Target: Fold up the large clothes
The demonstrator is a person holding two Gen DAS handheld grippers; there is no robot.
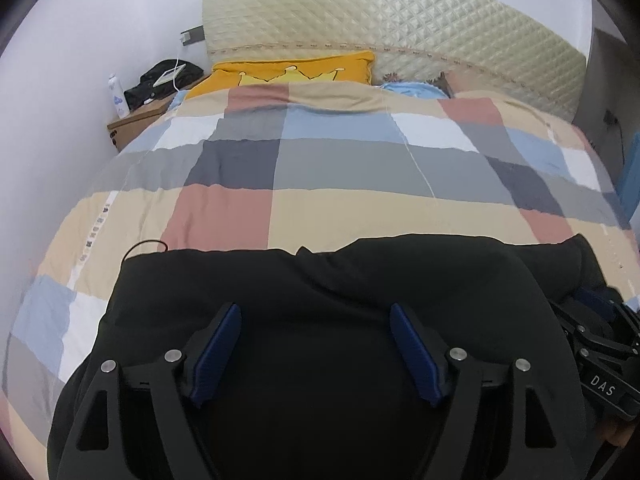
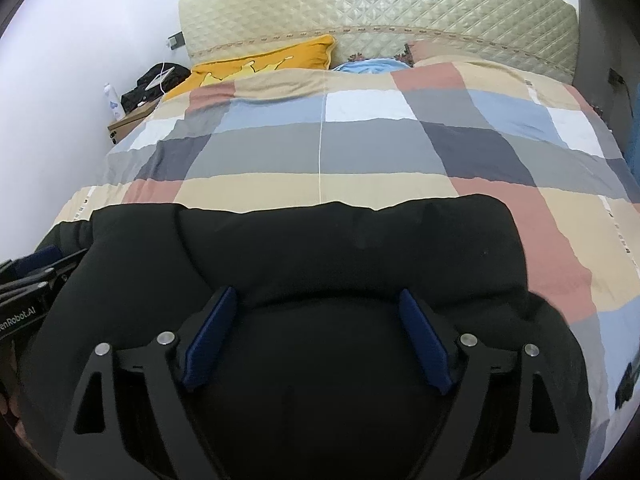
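A large black garment (image 1: pixel 320 280) lies folded over on the checked quilt (image 1: pixel 320 168) of the bed, near the front edge. It also shows in the right wrist view (image 2: pixel 340 248). My left gripper (image 1: pixel 316 316) is open over its left part, blue pads apart, nothing between them. My right gripper (image 2: pixel 318 300) is open over its right part, empty too. The right gripper shows at the right edge of the left wrist view (image 1: pixel 600 332). The left gripper shows at the left edge of the right wrist view (image 2: pixel 36 272).
A yellow pillow (image 1: pixel 292 72) and a blue pillow (image 1: pixel 412 88) lie against the quilted headboard (image 1: pixel 400 20). A bedside table (image 1: pixel 136 120) at the back left carries a white bottle (image 1: pixel 118 96) and a black bag (image 1: pixel 164 80). A white cord (image 1: pixel 416 160) runs down the quilt.
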